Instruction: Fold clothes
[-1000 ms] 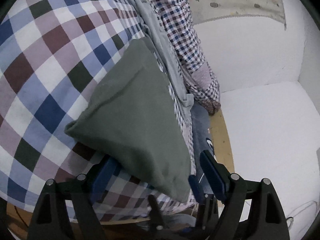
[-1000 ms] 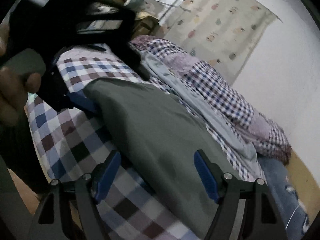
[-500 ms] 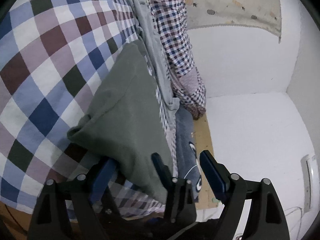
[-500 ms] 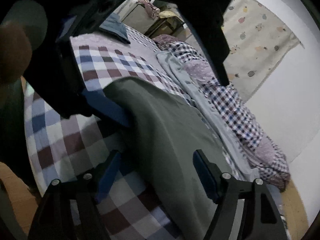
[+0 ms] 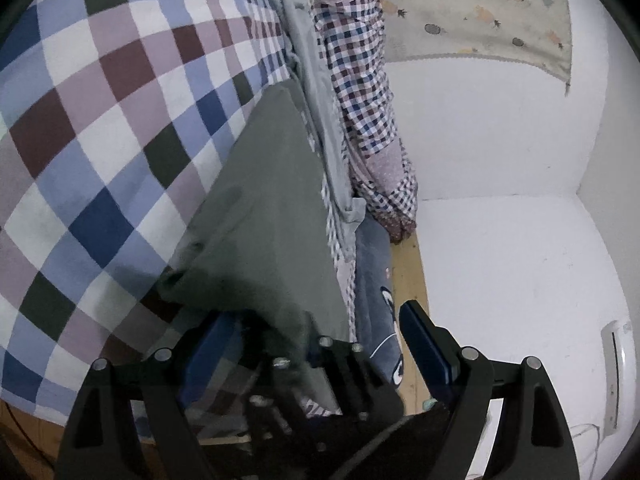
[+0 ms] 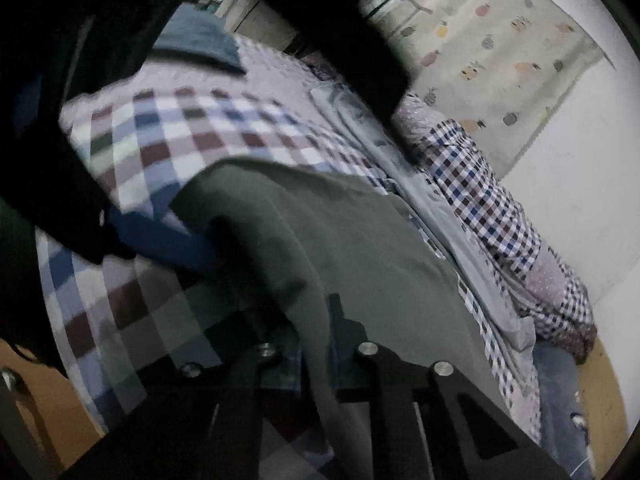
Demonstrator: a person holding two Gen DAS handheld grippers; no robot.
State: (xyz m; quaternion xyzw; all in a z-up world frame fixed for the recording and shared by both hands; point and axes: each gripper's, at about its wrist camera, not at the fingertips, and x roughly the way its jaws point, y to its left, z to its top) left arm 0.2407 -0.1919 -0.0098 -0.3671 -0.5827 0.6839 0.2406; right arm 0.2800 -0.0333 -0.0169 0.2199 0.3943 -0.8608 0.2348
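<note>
The bed [image 5: 100, 128] has a checked cover. A green shirt [image 5: 264, 216] lies flat on it, from the middle to 6 o'clock, ready for a fold. The right gripper [image 6: 316, 344] pinches its near edge; the left gripper [image 5: 316, 340] is spread wide – holding nothing.

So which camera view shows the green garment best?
The left wrist view. There the green garment lies sharp on the checked bedcover, and its long edges and far corner are visible. The right wrist view shows the same garment closer but blurred, and dark gripper parts cover its near end.
</note>
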